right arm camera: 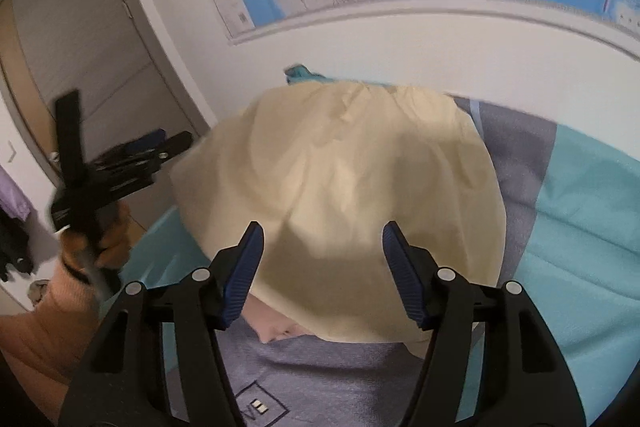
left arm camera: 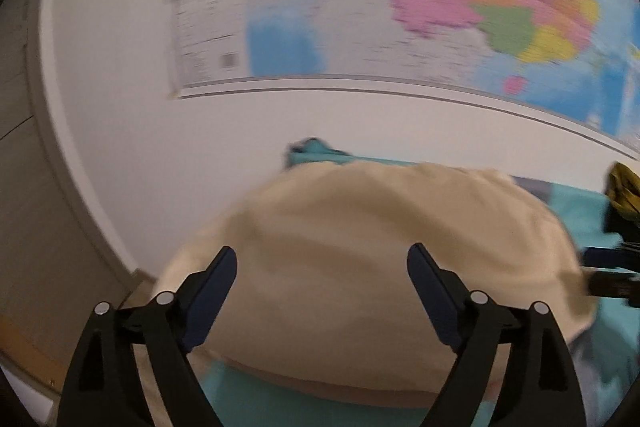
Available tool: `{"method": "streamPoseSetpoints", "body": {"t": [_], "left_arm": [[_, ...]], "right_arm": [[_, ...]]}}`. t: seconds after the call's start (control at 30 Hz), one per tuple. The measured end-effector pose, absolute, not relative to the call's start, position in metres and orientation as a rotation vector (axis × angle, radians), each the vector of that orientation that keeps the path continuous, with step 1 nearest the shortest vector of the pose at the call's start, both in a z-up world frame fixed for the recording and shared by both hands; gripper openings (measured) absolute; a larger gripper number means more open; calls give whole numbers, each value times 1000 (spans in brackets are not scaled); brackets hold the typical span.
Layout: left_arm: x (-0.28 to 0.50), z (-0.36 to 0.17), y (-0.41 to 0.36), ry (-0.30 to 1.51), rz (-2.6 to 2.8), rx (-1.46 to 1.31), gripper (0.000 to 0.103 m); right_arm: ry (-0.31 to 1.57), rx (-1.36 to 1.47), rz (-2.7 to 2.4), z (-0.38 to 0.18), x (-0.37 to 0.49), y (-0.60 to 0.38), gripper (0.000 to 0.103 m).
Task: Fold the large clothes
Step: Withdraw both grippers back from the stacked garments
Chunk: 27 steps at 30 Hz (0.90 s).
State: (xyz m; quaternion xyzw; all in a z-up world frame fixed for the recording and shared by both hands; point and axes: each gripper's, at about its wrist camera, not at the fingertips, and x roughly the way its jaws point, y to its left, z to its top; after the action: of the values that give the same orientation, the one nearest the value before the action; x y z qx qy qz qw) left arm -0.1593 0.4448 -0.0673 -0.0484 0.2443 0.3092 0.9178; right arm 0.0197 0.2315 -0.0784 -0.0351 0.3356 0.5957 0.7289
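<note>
A cream garment (left arm camera: 360,247) lies folded in a broad pile on the teal bed sheet (left arm camera: 280,403). In the right wrist view the cream garment (right arm camera: 340,167) lies on top of a grey garment (right arm camera: 320,367) with a small square logo. My left gripper (left arm camera: 322,259) is open and empty, above the garment's near edge. My right gripper (right arm camera: 323,239) is open and empty, above the near edge too. The left gripper also shows at the left of the right wrist view (right arm camera: 132,159), held in a hand, off the bed's left side.
A large coloured wall map (left arm camera: 400,7) hangs on the white wall behind the bed. A door (right arm camera: 80,67) stands at the left. A yellow-black object (left arm camera: 624,195) sits at the right edge. The teal sheet (right arm camera: 580,227) extends to the right.
</note>
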Motion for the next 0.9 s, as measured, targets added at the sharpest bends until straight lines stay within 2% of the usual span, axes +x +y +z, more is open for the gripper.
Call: {"method": "streamPoseSetpoints", "body": {"t": [0.17, 0.4, 0.47, 0.6, 0.77, 0.9], "left_arm": [[-135, -85, 426, 564, 593, -79, 85], [-136, -86, 419, 587, 622, -100, 87], [-141, -82, 414, 573, 647, -96, 95], [-151, -77, 394, 546, 665, -58, 96], [-161, -76, 371, 528, 688, -38, 96], [-169, -75, 361, 515, 706, -58, 96]], "right_arm": [[794, -121, 1307, -100, 14, 245, 65], [756, -83, 1304, -88, 9, 234, 68], [726, -73, 1295, -84, 6, 231, 79], [667, -82, 1278, -76, -4, 225, 83], [599, -104, 1242, -71, -18, 216, 95], [584, -126, 1231, -72, -27, 207, 96]]}}
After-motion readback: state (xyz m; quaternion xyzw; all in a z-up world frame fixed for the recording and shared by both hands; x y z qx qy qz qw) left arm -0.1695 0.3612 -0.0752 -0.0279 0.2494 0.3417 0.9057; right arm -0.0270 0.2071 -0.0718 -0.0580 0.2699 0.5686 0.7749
